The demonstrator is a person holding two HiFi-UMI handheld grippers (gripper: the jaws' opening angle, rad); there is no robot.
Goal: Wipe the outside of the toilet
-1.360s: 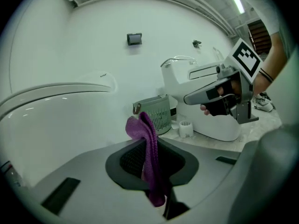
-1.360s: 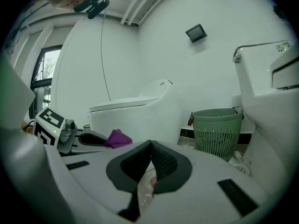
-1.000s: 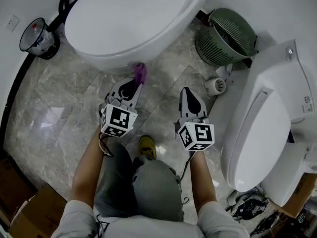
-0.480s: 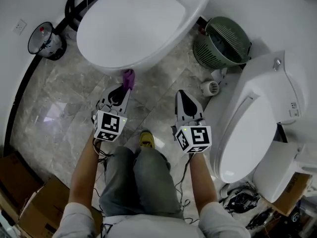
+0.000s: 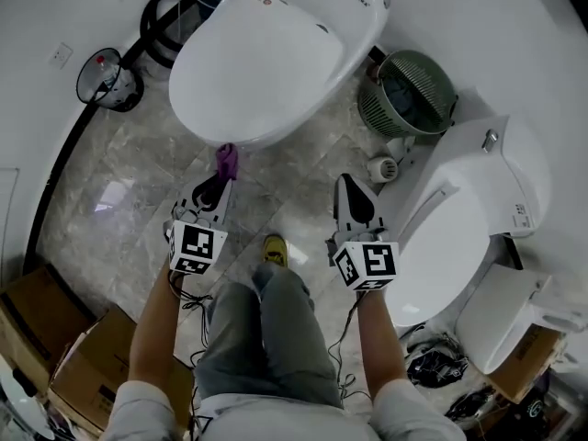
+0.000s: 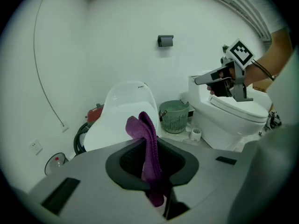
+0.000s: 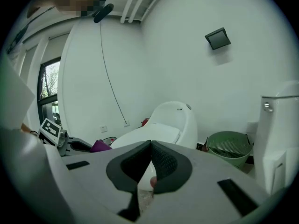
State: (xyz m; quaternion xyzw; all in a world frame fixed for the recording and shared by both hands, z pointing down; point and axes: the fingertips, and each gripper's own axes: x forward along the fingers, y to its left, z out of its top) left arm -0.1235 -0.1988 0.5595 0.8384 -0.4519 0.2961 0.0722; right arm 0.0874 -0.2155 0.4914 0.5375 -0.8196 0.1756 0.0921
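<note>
The person stands over the marble floor (image 5: pixel 119 200) with a gripper in each hand, both pointing towards the white oval toilet (image 5: pixel 276 53), whose lid is down; the left gripper (image 5: pixel 219 187) has its jaws clamped on a purple cloth (image 5: pixel 226 160), which its own view shows pinched between the dark pads and standing up in a folded tuft above them, with a tail hanging below; from above, the cloth's free end lies right at the lower front curve of the toilet's bowl, though I cannot tell whether it actually touches the porcelain; the right gripper (image 5: pixel 349 193) hangs beside it, well apart from the cloth, over the bare floor between the two toilets, its jaws pressed together at the tips with nothing held between them; a second toilet (image 5: pixel 459 237), also with its seat closed, stands to the person's right, close by the right forearm; a green basket (image 5: pixel 407 93) sits on the floor between the two toilets against the wall, with a small white object (image 5: pixel 383 168) just beside it; to the left of the oval toilet a black hose (image 5: pixel 161 16) coils near the wall and a black-rimmed holder (image 5: pixel 110 78) stands close to it; cardboard boxes (image 5: pixel 55 356) lie at the person's lower left; a yellow shoe (image 5: pixel 273 248) shows between the two grippers.
</note>
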